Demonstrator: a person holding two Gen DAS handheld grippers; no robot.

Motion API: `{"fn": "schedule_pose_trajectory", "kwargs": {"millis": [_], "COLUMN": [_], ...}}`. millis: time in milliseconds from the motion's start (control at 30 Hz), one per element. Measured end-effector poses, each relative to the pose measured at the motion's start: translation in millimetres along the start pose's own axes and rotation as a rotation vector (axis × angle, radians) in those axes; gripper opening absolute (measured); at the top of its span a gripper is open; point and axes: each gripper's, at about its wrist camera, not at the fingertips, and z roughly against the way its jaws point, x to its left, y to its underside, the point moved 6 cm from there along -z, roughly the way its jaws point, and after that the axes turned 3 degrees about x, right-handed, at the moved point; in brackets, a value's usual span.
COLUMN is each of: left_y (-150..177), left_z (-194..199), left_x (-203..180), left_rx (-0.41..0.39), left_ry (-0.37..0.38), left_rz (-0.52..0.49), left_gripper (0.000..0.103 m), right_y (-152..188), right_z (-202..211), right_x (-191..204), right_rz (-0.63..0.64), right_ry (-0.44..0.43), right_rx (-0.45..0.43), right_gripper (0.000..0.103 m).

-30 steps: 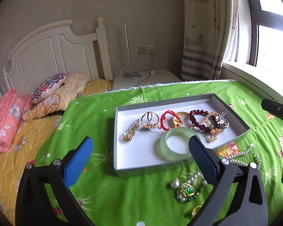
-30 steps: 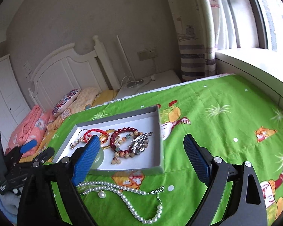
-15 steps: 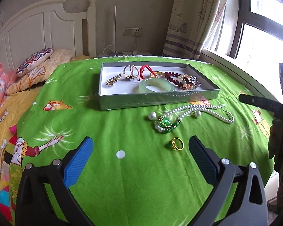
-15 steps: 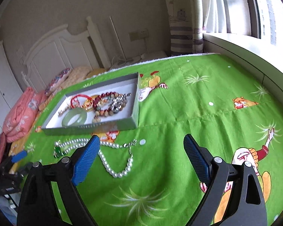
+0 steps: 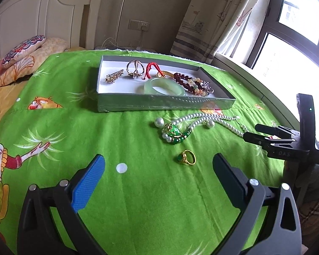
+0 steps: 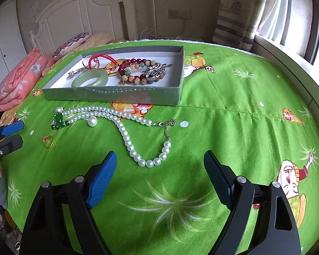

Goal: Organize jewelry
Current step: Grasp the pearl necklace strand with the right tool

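Right gripper (image 6: 159,167) jaws closing, nothing gripped, pearl necklace (image 6: 136,137) just ahead.

I see a bright green sheet (image 6: 234,127) printed with cartoon figures, white dots and pale grass tufts. Ahead of my right fingers (image 6: 102,180), blue-padded on black, lies a white pearl necklace (image 6: 125,136). Beyond my left fingers (image 5: 89,180): a gold ring (image 5: 187,157) with a green stone, and a grey, white-lined tray (image 5: 159,104) holding a pale green bangle (image 5: 163,86).

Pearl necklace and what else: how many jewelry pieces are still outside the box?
4: pearl necklace, green pendant at its end, loose pearl beside it, gold ring nearest. Others may be hidden.
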Motion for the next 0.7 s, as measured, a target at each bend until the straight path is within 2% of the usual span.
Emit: {"fn": "schedule_pose_trajectory", "kwargs": {"millis": [267,333,367,400,500,700], "left_y": [2,2,2,2,5,9], "left_z": [2,1,1,0,-3,-12], "left_x": [-4,-5,-6,-8,-14,-26], "left_rx": [-0.001,0.003,0.005,0.01,0.035,0.09], "left_ry": [0.022,0.023,0.026,0.028,0.03,-0.019], "left_rz": [-0.011,-0.018,-0.024,-0.032,-0.064,-0.153], "left_gripper": [0.1,0.1,0.1,0.1,0.1,0.099], "right_y": [-6,-8,-9,-10,-9,-1], "right_z": [-12,-15,-15,-14,-12,-3], "right_x": [18,21,22,22,24,30], "right_rz": [0.064,0.075,0.084,0.093,0.116,0.159], "right_ry": [0.011,-0.007,-0.012,-0.018,-0.034,-0.029], "right_rx": [0.044,0.041,0.036,0.031,0.021,-0.009], "right_gripper": [0.076,0.067,0.057,0.042,0.021,0.015]}}
